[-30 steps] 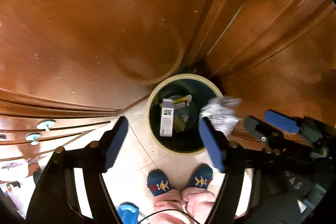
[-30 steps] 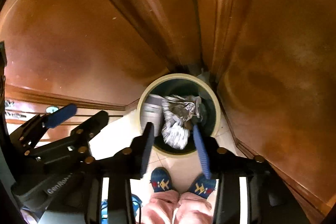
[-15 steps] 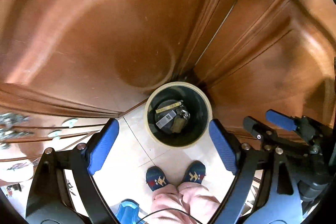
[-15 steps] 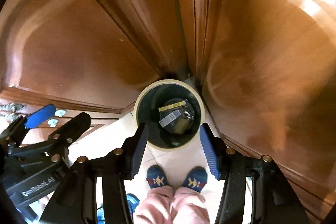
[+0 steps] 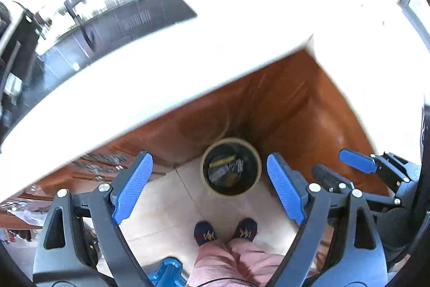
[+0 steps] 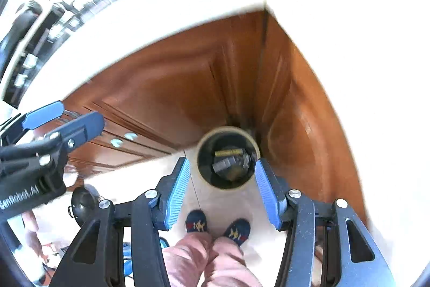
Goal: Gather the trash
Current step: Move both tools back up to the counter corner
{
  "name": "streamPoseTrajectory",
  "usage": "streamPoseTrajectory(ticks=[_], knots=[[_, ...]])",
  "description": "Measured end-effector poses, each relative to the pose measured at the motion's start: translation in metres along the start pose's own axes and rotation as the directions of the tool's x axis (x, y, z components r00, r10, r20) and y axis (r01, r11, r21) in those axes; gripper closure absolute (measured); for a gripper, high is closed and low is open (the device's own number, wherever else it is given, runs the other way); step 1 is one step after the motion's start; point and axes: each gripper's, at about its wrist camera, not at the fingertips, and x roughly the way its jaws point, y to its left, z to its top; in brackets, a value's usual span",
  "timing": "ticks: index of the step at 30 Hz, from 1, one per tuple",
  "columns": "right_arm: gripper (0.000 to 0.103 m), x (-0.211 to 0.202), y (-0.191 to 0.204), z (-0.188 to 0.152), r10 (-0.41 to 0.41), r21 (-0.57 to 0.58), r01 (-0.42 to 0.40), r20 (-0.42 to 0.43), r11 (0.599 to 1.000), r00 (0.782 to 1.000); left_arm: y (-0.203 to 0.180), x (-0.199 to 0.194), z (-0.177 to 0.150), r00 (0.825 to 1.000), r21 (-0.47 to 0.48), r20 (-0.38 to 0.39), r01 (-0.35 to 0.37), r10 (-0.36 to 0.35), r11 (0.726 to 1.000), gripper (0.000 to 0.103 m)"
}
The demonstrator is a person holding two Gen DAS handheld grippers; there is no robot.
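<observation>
A round dark bin point(image 5: 231, 166) with a cream rim stands on the tiled floor in the corner of brown wooden cabinets, far below both grippers. Trash point(image 5: 224, 171) lies in its bottom: a yellow-striped pack, a grey box and crumpled foil, also seen as trash point(image 6: 228, 160) in the bin point(image 6: 227, 156) from the right wrist. My left gripper point(image 5: 209, 184) hangs high above it, open wide, nothing between its blue pads. My right gripper point(image 6: 220, 187) is open too and empty; it shows at the right edge as the right gripper point(image 5: 346, 168).
A bright white countertop point(image 5: 188, 58) wraps the corner above the cabinets point(image 6: 174, 88). A dark cooktop or appliance area point(image 5: 113, 26) lies at the upper left. The person's feet in blue slippers point(image 5: 225, 231) stand on the floor tiles just before the bin.
A second ago the right gripper let the crumpled foil go over the bin; it now lies inside. Both grippers have risen well above the bin, bringing the countertop into view, and the left jaws stand wider.
</observation>
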Motion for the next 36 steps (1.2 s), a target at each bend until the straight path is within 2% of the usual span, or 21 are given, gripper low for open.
streamPoseTrajectory(ticks=[3, 9, 15, 21, 26, 33, 36], knots=[[0.051, -0.051, 0.002, 0.014, 0.009, -0.031, -0.007, 0.083, 0.999, 0.997, -0.003, -0.044, 0.017, 0.996, 0.012, 0.082, -0.023, 0.022, 1.000, 0.017], [0.051, -0.130, -0.003, 0.037, 0.026, -0.057, -0.014, 0.211, 0.998, 0.977, -0.009, -0.117, 0.044, 0.976, 0.017, 0.206, -0.076, 0.071, 0.997, 0.017], [0.051, -0.182, -0.015, 0.069, 0.050, -0.078, -0.027, 0.307, 0.997, 0.951, -0.020, -0.164, 0.065, 0.952, 0.028, 0.290, -0.113, 0.100, 0.993, 0.017], [0.051, -0.211, -0.018, 0.103, 0.061, -0.088, -0.030, 0.382, 0.996, 0.922, -0.026, -0.202, 0.093, 0.920, 0.051, 0.376, -0.137, 0.108, 0.989, 0.017], [0.047, -0.220, -0.012, 0.138, 0.054, -0.090, -0.017, 0.430, 0.996, 0.901, -0.017, -0.211, 0.124, 0.900, 0.063, 0.422, -0.147, 0.107, 0.987, 0.017], [0.047, -0.214, 0.010, 0.209, 0.016, -0.086, 0.027, 0.463, 0.996, 0.886, 0.020, -0.190, 0.191, 0.912, 0.076, 0.405, -0.100, 0.061, 0.992, 0.017], [0.046, -0.207, 0.021, 0.249, 0.011, -0.079, 0.028, 0.456, 0.997, 0.890, 0.042, -0.173, 0.230, 0.919, 0.079, 0.391, -0.094, 0.055, 0.992, 0.017]])
